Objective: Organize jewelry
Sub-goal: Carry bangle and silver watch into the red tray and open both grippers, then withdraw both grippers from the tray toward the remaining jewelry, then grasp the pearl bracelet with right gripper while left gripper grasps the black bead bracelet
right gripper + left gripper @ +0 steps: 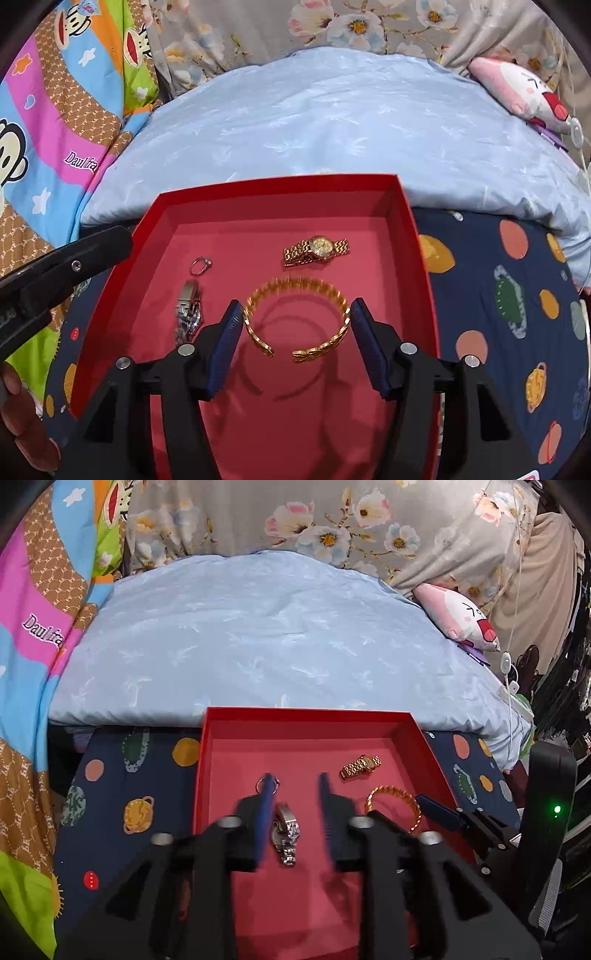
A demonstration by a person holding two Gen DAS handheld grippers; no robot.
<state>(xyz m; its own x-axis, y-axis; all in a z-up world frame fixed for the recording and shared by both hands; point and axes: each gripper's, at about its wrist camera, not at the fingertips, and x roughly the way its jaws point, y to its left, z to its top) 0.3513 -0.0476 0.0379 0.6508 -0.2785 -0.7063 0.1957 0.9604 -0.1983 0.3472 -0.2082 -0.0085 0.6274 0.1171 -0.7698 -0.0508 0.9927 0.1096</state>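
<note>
A red box holds a silver watch, a silver ring, a gold watch and an open gold bangle. My left gripper is open above the box, its fingers either side of the silver watch, the left finger over the ring. My right gripper is open, its blue pads just outside the bangle's two sides; it also shows at the right of the left wrist view.
The box sits on a dark blue planet-print cloth. Behind it lies a light blue quilt, a colourful cartoon blanket at the left, and a pink plush pillow at the right.
</note>
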